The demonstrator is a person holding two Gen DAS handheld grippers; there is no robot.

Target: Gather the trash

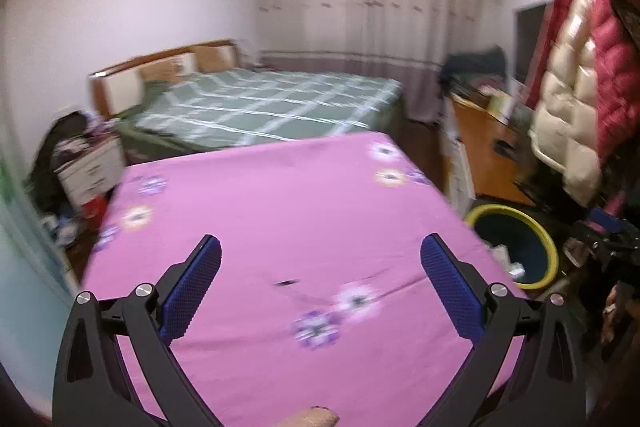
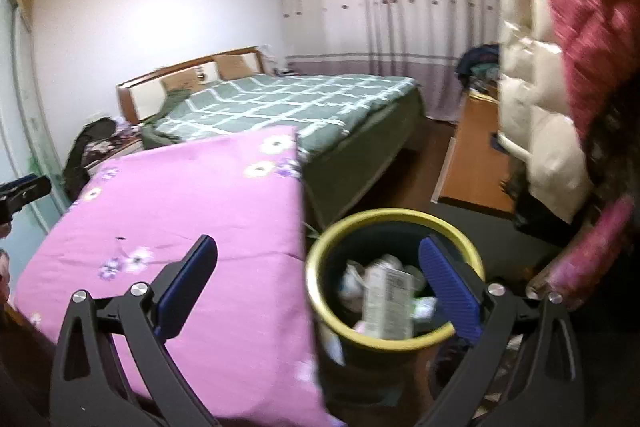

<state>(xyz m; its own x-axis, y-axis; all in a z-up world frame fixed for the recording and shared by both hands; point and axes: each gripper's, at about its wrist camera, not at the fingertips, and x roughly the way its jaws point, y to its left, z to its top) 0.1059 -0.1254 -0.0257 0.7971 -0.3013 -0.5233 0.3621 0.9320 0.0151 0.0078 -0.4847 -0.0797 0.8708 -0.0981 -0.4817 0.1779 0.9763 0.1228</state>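
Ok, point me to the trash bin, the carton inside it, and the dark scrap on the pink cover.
trash bin (image 2: 320,254): right wrist view, yellow rim.
carton (image 2: 387,301): right wrist view, printed face.
dark scrap (image 1: 286,283): left wrist view, middle.

1 bin (image 2: 394,341), yellow rim, w/ 1 carton (image 2: 387,303) + several blurry scraps inside. beside bin: 1 pink bed (image 2: 180,211). beyond bin: 1 green bed (image 2: 288,103). 2 grippers, left (image 1: 320,281), right (image 2: 318,283).

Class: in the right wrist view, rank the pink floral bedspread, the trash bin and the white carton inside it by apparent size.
1. pink floral bedspread
2. trash bin, though nearness to the camera enlarges it
3. white carton
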